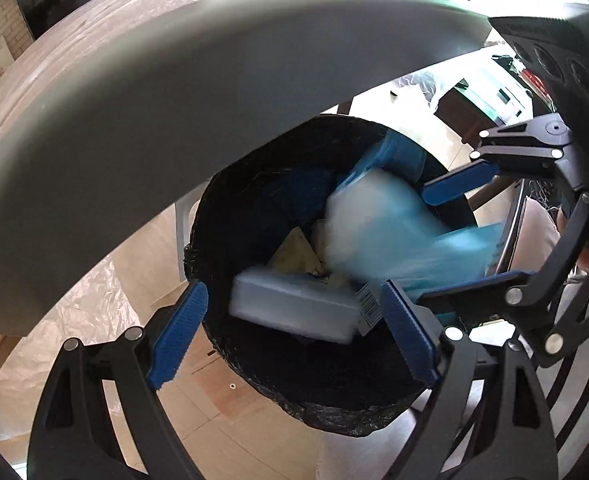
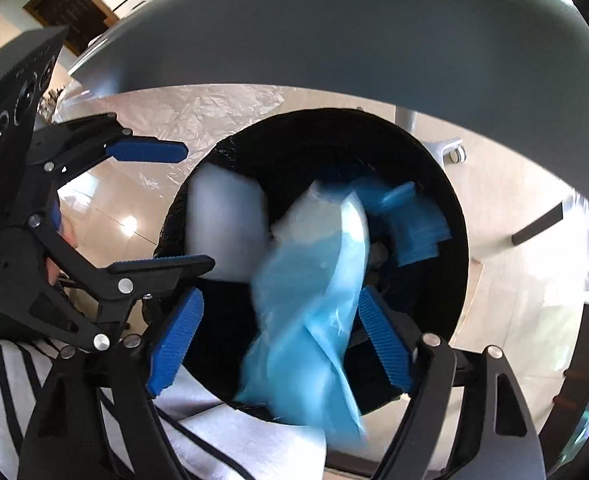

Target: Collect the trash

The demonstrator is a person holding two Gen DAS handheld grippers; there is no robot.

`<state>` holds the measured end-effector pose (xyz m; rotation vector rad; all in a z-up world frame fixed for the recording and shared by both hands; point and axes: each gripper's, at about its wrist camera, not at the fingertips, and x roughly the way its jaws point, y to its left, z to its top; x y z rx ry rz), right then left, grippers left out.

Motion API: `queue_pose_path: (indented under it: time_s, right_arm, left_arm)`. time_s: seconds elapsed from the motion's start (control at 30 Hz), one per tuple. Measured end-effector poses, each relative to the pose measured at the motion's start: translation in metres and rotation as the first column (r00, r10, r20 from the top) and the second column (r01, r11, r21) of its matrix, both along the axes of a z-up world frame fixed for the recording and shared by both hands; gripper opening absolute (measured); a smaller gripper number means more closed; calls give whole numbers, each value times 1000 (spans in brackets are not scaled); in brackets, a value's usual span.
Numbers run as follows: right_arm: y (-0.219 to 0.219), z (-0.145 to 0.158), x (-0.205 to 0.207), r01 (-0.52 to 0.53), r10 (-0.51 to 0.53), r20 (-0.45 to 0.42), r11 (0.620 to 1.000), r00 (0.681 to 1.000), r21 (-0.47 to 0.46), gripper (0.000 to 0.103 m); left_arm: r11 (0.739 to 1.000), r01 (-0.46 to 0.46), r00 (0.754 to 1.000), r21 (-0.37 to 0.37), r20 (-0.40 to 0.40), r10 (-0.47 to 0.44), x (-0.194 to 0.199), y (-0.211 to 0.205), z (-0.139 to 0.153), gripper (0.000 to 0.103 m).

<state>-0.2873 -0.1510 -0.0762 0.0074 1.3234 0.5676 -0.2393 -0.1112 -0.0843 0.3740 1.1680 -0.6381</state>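
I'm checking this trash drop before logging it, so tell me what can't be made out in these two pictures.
- Blue plastic bag: motion-blurred in both wrist views; contents unreadable.
- White box: blurred in the left wrist view; only a barcode shows, print illegible.
- Bin bottom: dark, covered by trash in both views.
- Table top: only its underside and edge show.
- Right hand-held gripper: the bag covers part of one pad.
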Motion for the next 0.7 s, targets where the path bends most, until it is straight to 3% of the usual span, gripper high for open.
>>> queue_pose_path:
  time_s: [0.47,0.57,0.7]
  right_arm:
    - [-27,24,-3,39,-40,26,998,999,38,79]
    - [-32,45,-5,42,-45,50,997,998,58,79]
    - [-38,95,-7,3,-20,116,989,993,150,79]
  left_arm:
    - [999,-10,1000,-46,-2,10,-9,13,21,89]
    - [996,-19,999,-83,38,22,-13,13,45,89]
    - [984,-5,992,-178,122,27,-17,23,100,89]
